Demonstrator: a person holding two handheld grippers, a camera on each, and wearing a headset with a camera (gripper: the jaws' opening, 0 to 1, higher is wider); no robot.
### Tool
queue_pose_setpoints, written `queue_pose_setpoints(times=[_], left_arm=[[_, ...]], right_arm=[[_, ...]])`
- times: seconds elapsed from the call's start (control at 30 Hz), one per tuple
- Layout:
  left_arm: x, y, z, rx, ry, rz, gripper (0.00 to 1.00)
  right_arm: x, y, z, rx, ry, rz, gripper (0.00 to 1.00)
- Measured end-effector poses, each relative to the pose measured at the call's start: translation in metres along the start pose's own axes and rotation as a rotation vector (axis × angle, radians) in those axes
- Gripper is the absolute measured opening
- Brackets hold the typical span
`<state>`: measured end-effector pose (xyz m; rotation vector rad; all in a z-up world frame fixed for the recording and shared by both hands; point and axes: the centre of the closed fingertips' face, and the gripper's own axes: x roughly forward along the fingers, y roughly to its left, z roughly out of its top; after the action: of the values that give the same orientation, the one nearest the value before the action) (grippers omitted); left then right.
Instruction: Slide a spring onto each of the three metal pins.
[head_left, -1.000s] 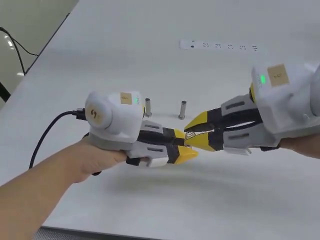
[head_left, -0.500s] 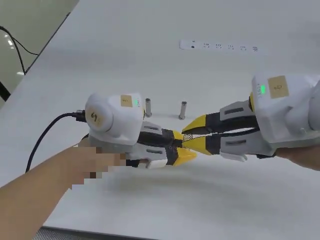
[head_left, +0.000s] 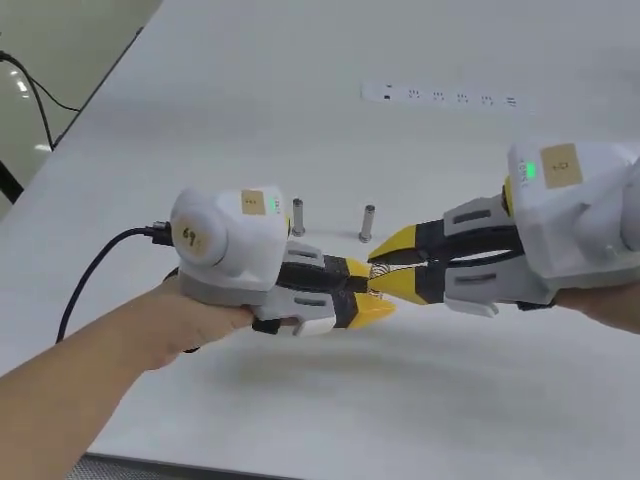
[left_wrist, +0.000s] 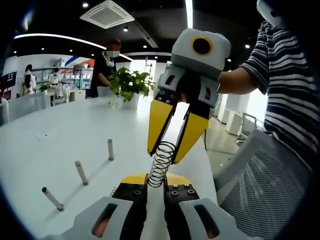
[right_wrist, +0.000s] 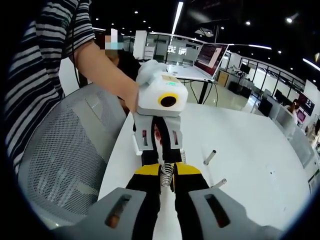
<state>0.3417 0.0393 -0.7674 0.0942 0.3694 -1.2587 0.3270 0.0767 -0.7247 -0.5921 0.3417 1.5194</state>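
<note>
Spring (left_wrist: 161, 162) looks light and floppy, so I'd pinch end coils gently: left gripper (left_wrist: 151, 179) clamps its near end mid-air, right gripper (head_left: 379, 263) sits part-open astride the far end, pins (left_wrist: 80, 172) at 11 o'clock in the head view.

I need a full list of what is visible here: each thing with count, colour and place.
white table: one, white, under everything
silver coil spring: one, silver, in the air between the yellow jaws
grey metal pins: three, grey, standing in a row on the table
white power strip: one, white, table's far side
black cable: one, black, across table's near left
green potted plant: one, green, at one table end
grey mesh chair: one, grey, beside table
left gripper: one, white with yellow jaws, shut on spring
right gripper: one, same colours, jaws flanking spring's other end
left hand, right hand: one each, holding its gripper
</note>
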Motion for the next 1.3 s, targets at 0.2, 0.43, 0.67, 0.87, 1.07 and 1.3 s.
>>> queue_pose_setpoints(times=[0.2, 0.43, 0.67, 0.87, 1.07, 1.3], left_arm=[[-0.002, 0.003, 0.0, -0.009, 0.001, 0.012, 0.07], [-0.004, 0.005, 0.003, -0.015, -0.006, 0.028, 0.12], [-0.009, 0.009, 0.004, -0.018, -0.006, 0.058, 0.19], [-0.018, 0.015, 0.001, -0.029, -0.003, 0.089, 0.24], [-0.031, 0.024, -0.001, -0.047, -0.013, 0.135, 0.31], [-0.046, 0.031, -0.004, -0.054, -0.014, 0.174, 0.36]], right_arm=[[0.001, 0.0, 0.001, 0.001, -0.003, 0.003, 0.06], [0.003, 0.0, 0.001, -0.003, 0.001, 0.003, 0.06], [0.003, -0.004, 0.0, 0.004, -0.004, -0.008, 0.06], [0.003, -0.007, 0.0, 0.007, -0.008, -0.015, 0.06], [0.003, -0.01, -0.001, 0.008, -0.006, -0.023, 0.06], [0.002, -0.013, -0.001, 0.018, -0.009, -0.043, 0.06]])
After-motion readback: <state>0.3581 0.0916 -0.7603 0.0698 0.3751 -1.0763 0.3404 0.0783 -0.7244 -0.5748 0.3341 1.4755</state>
